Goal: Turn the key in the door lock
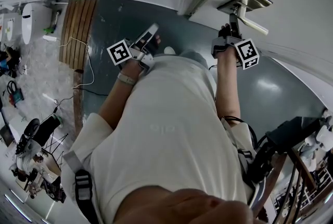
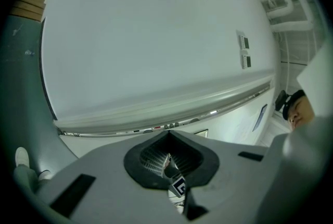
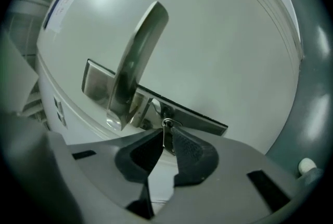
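Bit of a messy room around the edges here

Dull blue-grey painted floor (image 1: pixel 117 22) with a brown slatted wooden platform (image 1: pixel 78 30) lying along the far left side, and a thin white cable (image 1: pixel 87 64) snaking off its edge onto the floor. Past the slats there's a rounded white plastic thing (image 1: pixel 31 20), can't tell what it is. Lower left is a heap of black gear and tangled wires (image 1: pixel 36 145), lower right a black box-like case (image 1: pixel 291 134). In the left gripper view, a big plain white wall (image 2: pixel 145 35) carries two small grey wall plates (image 2: pixel 244 51), one above the other.
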`<state>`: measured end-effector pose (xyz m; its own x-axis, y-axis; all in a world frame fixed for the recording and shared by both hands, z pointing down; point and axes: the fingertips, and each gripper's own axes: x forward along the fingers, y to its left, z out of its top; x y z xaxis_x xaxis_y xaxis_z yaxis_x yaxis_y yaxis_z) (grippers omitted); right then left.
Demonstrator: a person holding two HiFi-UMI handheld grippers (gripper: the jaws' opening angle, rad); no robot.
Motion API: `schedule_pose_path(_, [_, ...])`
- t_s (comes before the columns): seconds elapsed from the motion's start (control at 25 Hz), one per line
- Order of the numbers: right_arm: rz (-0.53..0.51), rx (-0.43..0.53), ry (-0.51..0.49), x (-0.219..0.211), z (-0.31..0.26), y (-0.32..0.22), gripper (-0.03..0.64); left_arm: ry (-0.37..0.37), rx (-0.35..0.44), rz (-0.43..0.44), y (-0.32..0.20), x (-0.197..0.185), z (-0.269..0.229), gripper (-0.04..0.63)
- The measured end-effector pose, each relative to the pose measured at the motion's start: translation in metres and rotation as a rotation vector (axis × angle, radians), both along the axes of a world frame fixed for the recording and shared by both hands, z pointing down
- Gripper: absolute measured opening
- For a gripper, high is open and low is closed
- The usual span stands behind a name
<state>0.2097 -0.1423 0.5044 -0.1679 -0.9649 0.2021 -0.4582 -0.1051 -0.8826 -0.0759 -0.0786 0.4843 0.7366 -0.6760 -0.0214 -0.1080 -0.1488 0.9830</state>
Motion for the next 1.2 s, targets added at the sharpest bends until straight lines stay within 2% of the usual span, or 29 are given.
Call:
schedule_pose_path(0.32, [0.035,-0.026,-0.312,0.0,0.007,0.005,0.054,-0.002,-0.003,-0.005,0.002,0.001,0.002,0.006])
schedule_pose_path(0.68, [0.06,-0.014,-0.579,-0.003,0.013,0.005,0.054,0.002,-0.017,-0.015,0.003,-0.002,0.004,0.006])
schedule_pose_path(0.88, [0.117,0.045,-0.884,-0.006,0.022,0.005,0.048,0.004,-0.022,-0.021,0.003,-0.006,0.006,0.006])
schedule_pose_path(1.0, [0.113,0.085,-0.933,-0.006,0.025,0.005,0.046,0.006,-0.025,-0.021,0.004,-0.006,0.006,0.006])
schedule_pose_path(1.2, [0.109,0.093,-0.956,-0.005,0.026,0.006,0.046,-0.002,-0.025,-0.02,0.006,-0.004,0.008,0.006])
